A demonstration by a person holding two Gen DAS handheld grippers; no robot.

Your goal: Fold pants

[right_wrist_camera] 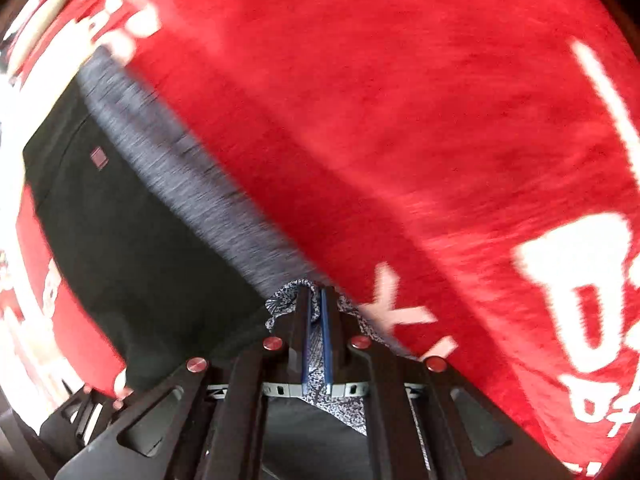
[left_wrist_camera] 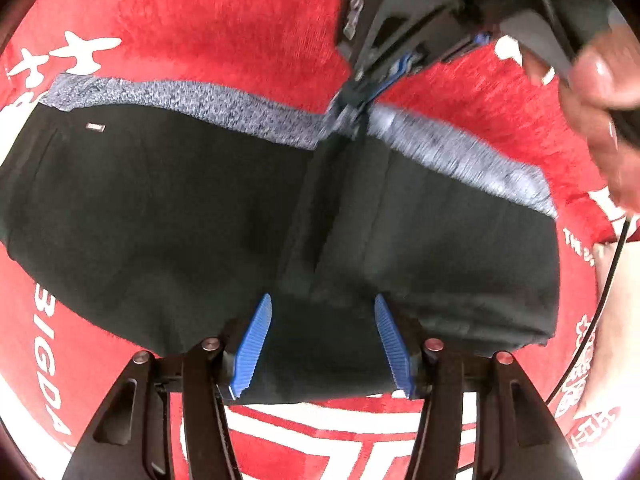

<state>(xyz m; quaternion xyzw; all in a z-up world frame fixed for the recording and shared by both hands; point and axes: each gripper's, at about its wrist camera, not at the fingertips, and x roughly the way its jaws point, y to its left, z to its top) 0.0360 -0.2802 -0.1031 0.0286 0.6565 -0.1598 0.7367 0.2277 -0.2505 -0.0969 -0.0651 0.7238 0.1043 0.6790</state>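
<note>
Black pants [left_wrist_camera: 160, 208] with a grey-blue knit waistband [left_wrist_camera: 208, 104] lie spread on a red rug. My left gripper [left_wrist_camera: 322, 312] is open, its blue fingers [left_wrist_camera: 252, 344] straddling the near edge of the black cloth at the middle. My right gripper [left_wrist_camera: 352, 108] comes in from the top and is shut on the waistband at its middle, pulling it into a ridge. In the right wrist view the right gripper [right_wrist_camera: 317, 296] pinches the grey waistband [right_wrist_camera: 192, 176] between its blue pads, with the black pants [right_wrist_camera: 120, 232] to the left.
The red rug [left_wrist_camera: 224, 16] with white lettering [right_wrist_camera: 580, 292] lies under everything. The person's hand [left_wrist_camera: 600, 92] holds the right gripper at the upper right. A thin black cable [left_wrist_camera: 604, 280] hangs along the right side.
</note>
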